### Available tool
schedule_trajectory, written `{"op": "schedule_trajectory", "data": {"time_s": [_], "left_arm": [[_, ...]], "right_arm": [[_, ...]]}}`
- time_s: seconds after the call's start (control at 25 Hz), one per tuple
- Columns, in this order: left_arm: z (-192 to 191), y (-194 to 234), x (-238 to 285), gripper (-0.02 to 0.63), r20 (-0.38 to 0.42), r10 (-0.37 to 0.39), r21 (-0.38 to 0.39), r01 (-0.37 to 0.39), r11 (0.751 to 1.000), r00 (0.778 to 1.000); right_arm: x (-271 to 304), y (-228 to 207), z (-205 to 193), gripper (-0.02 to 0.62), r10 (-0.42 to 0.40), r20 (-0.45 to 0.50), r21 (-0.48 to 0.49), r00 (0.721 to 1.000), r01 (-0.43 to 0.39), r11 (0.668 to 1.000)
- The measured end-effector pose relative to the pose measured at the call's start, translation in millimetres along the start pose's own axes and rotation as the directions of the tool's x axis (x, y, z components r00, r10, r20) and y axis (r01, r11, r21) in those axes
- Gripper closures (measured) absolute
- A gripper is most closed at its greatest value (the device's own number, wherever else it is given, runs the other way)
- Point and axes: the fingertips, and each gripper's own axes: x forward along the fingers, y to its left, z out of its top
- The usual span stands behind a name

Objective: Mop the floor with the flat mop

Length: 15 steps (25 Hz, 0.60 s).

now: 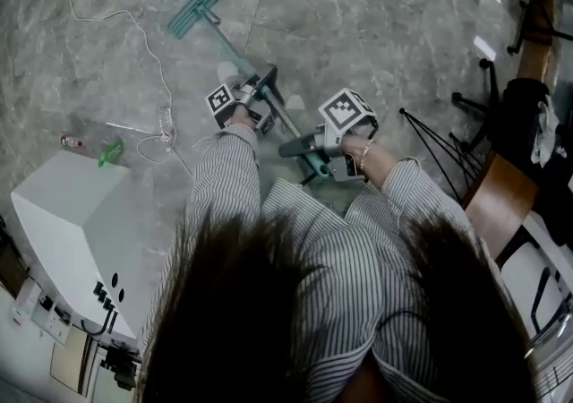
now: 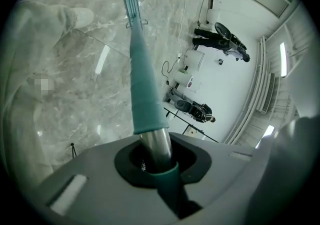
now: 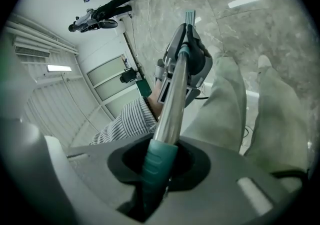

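Dark hair [image 1: 269, 303] and striped sleeves [image 1: 224, 177] were seen nearest, low in the head view. Just beyond them the flat mop [image 1: 235, 50] was clamped by both grippers. The left gripper [image 1: 253, 98] was closed on the metal pole partway down, and the right gripper [image 1: 312, 152] was closed on the teal grip at the upper end. The long axis was slanted from the right gripper forward and left, down to the teal mop head [image 1: 197, 7], which was laid flat on the marble floor [image 1: 385, 25]. A white cable [image 1: 152, 61] was trailed left of the pole, apart from it. A white box [image 1: 72, 213] was seen at the left and a brown chair [image 1: 497, 200] at the right, both well clear.
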Motion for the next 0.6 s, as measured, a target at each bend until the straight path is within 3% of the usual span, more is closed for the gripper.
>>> {"op": "schedule_trajectory", "data": {"time_s": [0.28,0.6], "left_arm": [[-80.1,32.0,-25.0,0.572,-0.034,0.057,-0.027,-0.058,0.998,0.998],[-109.0,49.8,-37.6,0.580,-0.094,0.090,-0.073,-0.097,0.993,0.991]], "right_arm": [[-19.9,-14.6,-81.6,0.518,0.000,-0.049,0.015,0.999,0.001,1.000],[-22.6,-23.2,-105.1,0.518,0.026,-0.002,0.078,1.000,-0.026,0.997]]}}
